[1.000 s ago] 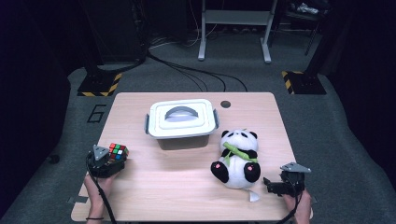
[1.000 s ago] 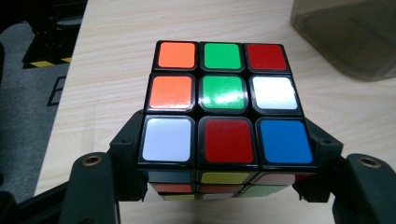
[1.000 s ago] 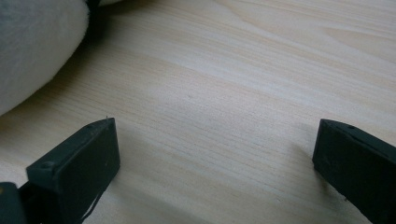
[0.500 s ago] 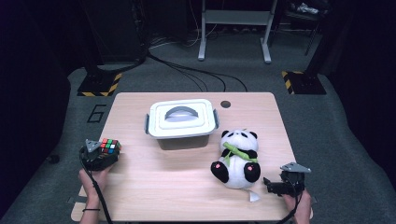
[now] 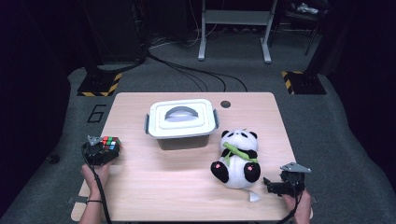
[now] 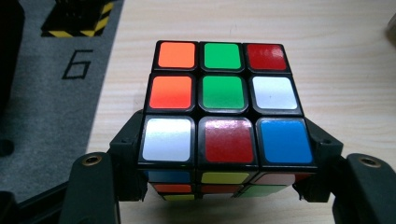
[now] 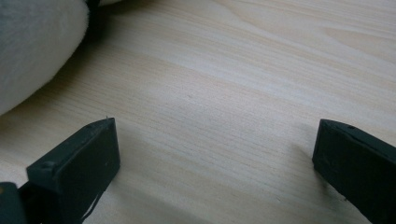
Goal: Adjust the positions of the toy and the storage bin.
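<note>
A scrambled puzzle cube is clamped between the jaws of my left gripper at the table's left edge; the black pads press on both of its sides. The cube's top face shows orange, green, red, white and blue tiles. My right gripper rests low at the table's front right, open, with only bare wood between its jaws. A plush panda sits just left of it; its white fur fills the upper left of the right gripper view.
A white lidded box with a grey handle stands mid-table at the back. A small round hole marks the wooden table behind it. Grey floor with a painted 6 lies left of the table.
My left gripper has carried the cube leftward, from over the table's front left to its left edge. The right gripper, the panda and the box have not moved.
</note>
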Demonstrator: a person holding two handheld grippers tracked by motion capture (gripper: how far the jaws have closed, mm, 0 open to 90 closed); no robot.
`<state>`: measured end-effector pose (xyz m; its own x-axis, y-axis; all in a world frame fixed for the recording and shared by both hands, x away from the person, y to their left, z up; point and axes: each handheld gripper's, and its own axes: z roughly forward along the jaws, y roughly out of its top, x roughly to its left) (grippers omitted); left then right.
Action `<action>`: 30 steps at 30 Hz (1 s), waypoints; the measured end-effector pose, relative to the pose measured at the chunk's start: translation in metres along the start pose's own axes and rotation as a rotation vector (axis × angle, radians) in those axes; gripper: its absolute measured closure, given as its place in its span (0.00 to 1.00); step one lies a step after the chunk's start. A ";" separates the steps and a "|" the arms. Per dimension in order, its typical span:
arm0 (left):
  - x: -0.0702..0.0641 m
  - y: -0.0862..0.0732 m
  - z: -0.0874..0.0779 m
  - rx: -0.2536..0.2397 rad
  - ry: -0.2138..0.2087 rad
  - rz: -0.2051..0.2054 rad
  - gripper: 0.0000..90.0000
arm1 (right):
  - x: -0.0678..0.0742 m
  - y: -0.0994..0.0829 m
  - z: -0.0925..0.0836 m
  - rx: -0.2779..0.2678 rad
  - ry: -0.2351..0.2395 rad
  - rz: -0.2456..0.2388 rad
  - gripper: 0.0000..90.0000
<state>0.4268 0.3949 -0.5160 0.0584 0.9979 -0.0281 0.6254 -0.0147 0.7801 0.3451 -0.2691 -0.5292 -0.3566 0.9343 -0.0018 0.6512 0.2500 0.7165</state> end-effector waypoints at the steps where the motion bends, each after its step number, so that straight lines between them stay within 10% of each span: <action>1: 0.001 -0.001 0.000 -0.005 0.000 0.002 0.38 | 0.000 0.000 0.000 -0.001 -0.001 0.001 0.00; 9: 0.001 -0.001 0.001 -0.010 0.007 0.009 0.37 | 0.000 0.000 0.000 0.001 0.000 0.000 0.00; 16: 0.004 0.001 -0.014 -0.013 0.013 -0.024 0.15 | 0.000 0.000 0.000 0.000 0.000 0.004 0.00; 30: -0.007 0.025 -0.045 -0.018 -0.039 0.049 0.02 | 0.000 0.000 0.000 0.002 0.000 0.003 0.00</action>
<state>0.4075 0.3903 -0.4683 0.1190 0.9928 -0.0132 0.6073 -0.0622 0.7920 0.3451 -0.2691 -0.5291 -0.3547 0.9350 0.0004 0.6534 0.2476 0.7154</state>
